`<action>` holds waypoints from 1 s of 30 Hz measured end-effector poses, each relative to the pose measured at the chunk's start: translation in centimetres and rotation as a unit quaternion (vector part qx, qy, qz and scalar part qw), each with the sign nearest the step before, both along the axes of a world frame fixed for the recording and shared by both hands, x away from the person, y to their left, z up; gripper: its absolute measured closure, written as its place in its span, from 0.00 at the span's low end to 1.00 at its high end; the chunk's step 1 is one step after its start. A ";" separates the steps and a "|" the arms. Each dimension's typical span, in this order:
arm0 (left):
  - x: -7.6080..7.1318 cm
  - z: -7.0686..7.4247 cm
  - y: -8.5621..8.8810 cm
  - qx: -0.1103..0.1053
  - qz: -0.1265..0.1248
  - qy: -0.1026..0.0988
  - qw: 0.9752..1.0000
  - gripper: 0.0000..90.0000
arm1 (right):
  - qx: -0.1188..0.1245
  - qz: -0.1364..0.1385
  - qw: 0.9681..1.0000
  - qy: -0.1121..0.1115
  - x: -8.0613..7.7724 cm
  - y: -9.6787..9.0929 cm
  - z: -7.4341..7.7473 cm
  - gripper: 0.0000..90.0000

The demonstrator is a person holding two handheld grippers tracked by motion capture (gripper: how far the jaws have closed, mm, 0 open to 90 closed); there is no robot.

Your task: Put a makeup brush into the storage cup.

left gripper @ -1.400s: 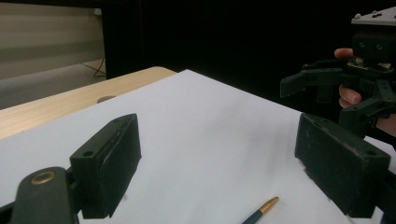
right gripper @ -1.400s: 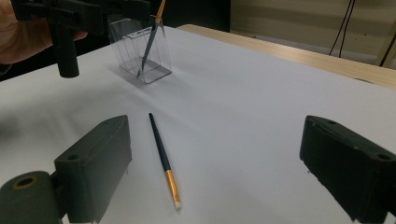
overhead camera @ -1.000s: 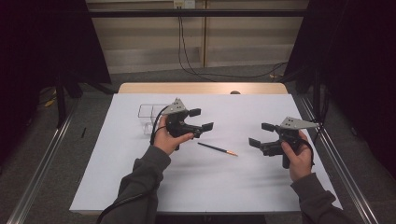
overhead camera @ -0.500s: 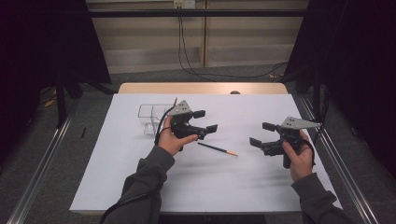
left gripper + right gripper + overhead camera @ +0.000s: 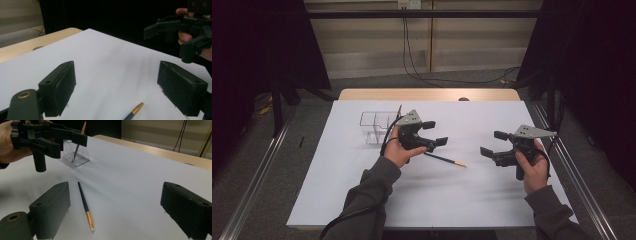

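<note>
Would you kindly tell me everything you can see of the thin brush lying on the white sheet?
The brush is slim, with a long dark handle, a gold-coloured metal band and a small pale tip. It lies flat on the white sheet, free of both grippers, slanting from beneath the left gripper toward the middle of the table, tip pointing to the right gripper's side. Nothing but the sheet touches it. The left gripper view shows its gold end just below the open jaws.
</note>
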State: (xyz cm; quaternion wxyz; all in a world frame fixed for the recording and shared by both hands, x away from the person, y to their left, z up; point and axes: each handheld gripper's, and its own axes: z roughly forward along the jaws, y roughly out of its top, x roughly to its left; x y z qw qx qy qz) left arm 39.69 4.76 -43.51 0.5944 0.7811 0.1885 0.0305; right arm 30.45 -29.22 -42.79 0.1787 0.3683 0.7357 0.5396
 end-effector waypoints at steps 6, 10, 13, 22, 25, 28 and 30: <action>0.0 0.1 -0.1 0.015 -0.006 -0.003 1.000 0.17 | 0.000 0.000 1.000 0.002 0.0 0.0 0.0 0.09; 0.1 0.2 -0.2 0.034 -0.012 -0.002 0.999 0.17 | 0.000 0.001 1.000 0.003 0.0 0.1 0.0 0.09; 0.1 0.2 -0.3 0.043 -0.016 0.002 0.999 0.17 | 0.000 0.001 1.000 0.002 0.0 0.1 0.0 0.09; 0.1 0.5 -0.7 0.074 -0.026 0.003 0.997 0.16 | -0.003 0.000 1.000 0.004 0.1 0.0 -0.1 0.09; 0.2 0.6 -0.8 0.083 -0.033 0.000 0.996 0.16 | -0.004 0.001 1.000 0.004 0.1 0.1 -0.1 0.09; 0.2 0.8 -0.8 0.091 -0.035 -0.001 0.995 0.16 | -0.003 0.001 1.000 0.003 0.1 0.1 -0.1 0.10; 0.2 0.9 -0.8 0.093 -0.036 -0.003 0.995 0.16 | -0.002 0.002 1.000 0.003 0.1 0.1 -0.2 0.09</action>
